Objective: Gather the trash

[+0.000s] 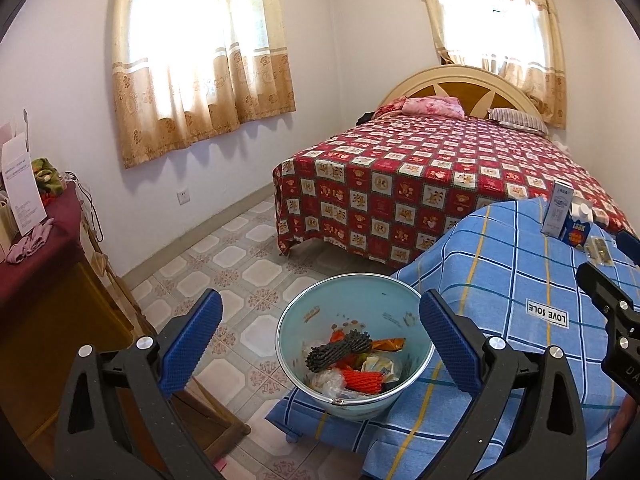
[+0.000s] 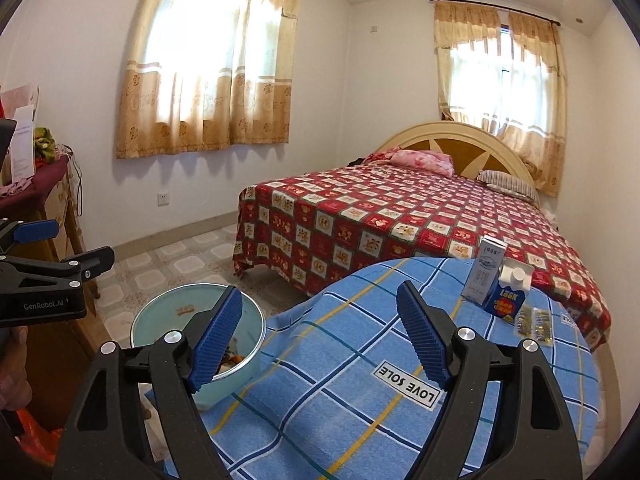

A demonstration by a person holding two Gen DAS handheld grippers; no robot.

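A pale blue trash bin (image 1: 298,316) stands on the floor against the blue plaid table; it holds a dark grey bundle (image 1: 338,350), an orange bundle (image 1: 366,380) and wrappers. My left gripper (image 1: 320,344) is open and empty, hovering above the bin. The bin also shows in the right wrist view (image 2: 160,312). My right gripper (image 2: 320,334) is open and empty above the plaid table (image 2: 340,360). On the table's far right stand a white carton (image 2: 484,276), a blue carton (image 2: 506,292) and a small clear packet (image 2: 534,320).
A bed with a red patterned cover (image 1: 420,176) fills the back right. A wooden cabinet with a maroon cloth (image 1: 44,240) stands at left, with papers and pink cloth on it. Tiled floor (image 1: 240,256) lies between them.
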